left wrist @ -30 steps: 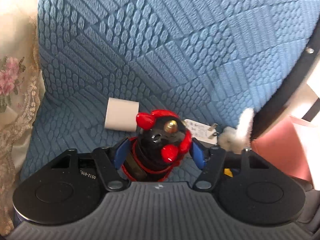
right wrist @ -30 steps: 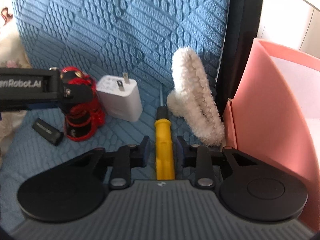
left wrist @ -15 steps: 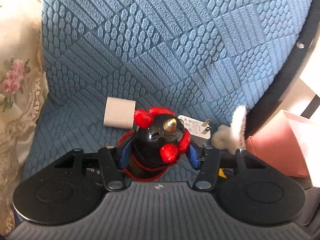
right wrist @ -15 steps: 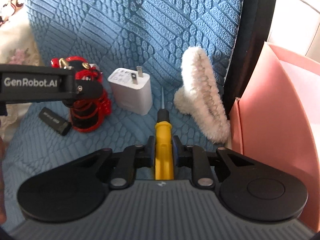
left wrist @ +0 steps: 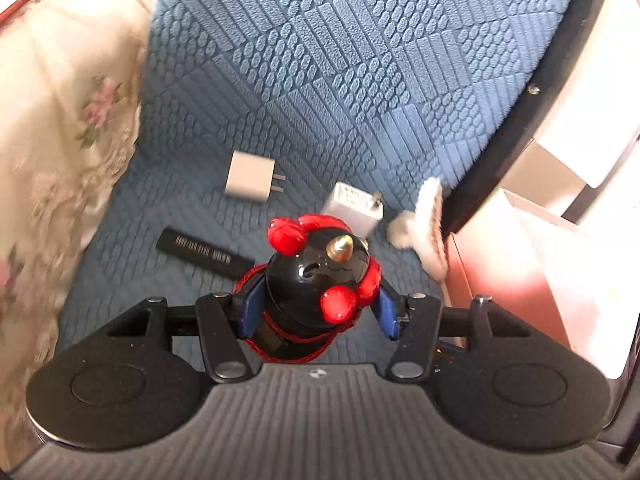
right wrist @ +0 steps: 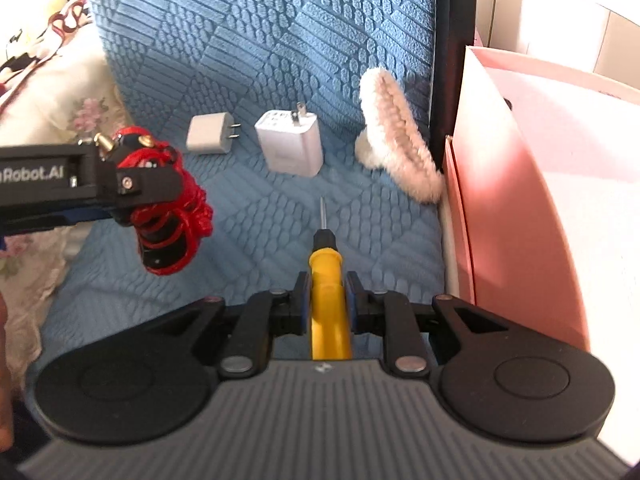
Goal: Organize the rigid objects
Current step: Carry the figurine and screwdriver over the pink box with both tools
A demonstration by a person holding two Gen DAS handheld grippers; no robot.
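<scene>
The left gripper [left wrist: 318, 310] is clamping a black figurine with red knobs and red cord [left wrist: 316, 280] between its blue pads, holding it clear above the blue quilted cushion [left wrist: 360, 80]. The right gripper [right wrist: 327, 296] is squeezing the yellow handle of a small screwdriver [right wrist: 326, 276], jaws nearly together, with the thin metal tip pointing forward over the cushion.

Lying on the cushion ahead are a small white plug adapter [left wrist: 250, 178] with its prongs facing right, a larger white charger [left wrist: 354, 210] just beside it with its prongs up, and a flat black stick with printed text [left wrist: 204, 250] sitting to the left, partly hidden behind the figurine. A fluffy white brush-like pad [right wrist: 394, 140] is leaning against the cushion's right edge, touching the dark frame [right wrist: 450, 60] there. Just beyond the frame a pink box [right wrist: 520, 220] is standing with its wall close to the right gripper. A floral cream cloth [left wrist: 60, 120] is lying along the cushion's left side.
</scene>
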